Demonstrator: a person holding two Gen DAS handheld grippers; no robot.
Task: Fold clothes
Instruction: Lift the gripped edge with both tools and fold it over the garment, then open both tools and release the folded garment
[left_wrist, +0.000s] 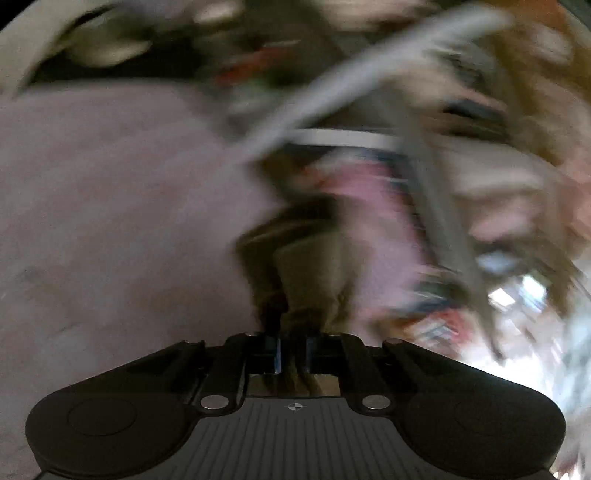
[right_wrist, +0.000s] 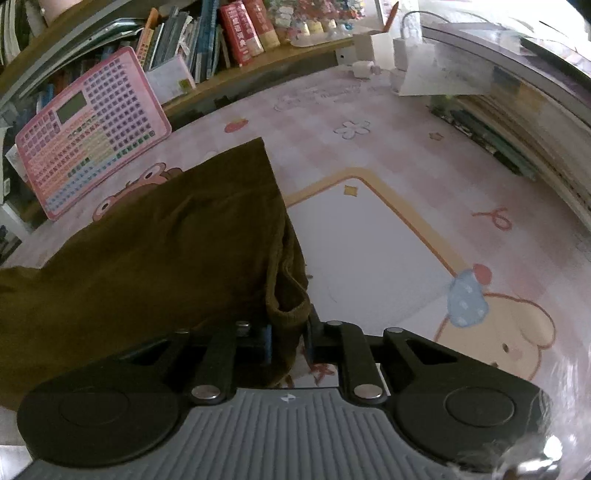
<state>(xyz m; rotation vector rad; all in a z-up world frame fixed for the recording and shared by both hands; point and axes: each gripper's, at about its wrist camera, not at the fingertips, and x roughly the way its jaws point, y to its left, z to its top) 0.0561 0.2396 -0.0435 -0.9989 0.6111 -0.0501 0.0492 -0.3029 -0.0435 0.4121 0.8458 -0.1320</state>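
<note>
Pink cartoon desk mat (right_wrist: 369, 122) below us; our right gripper (right_wrist: 289, 343) and left gripper (left_wrist: 293, 350) both pinch the olive garment (right_wrist: 166, 251). Left view's blurred: fast swinging could tug that hem free.

A: how many clothes on the desk?
B: one brown garment (right_wrist: 155, 251). also one pink keyboard toy (right_wrist: 92, 133), two red books (right_wrist: 247, 29), two grippers total.

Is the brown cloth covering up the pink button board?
No, the brown cloth, pinched in the right claw, lies beside the pink button board, which leans uncovered against the bookshelf.
</note>
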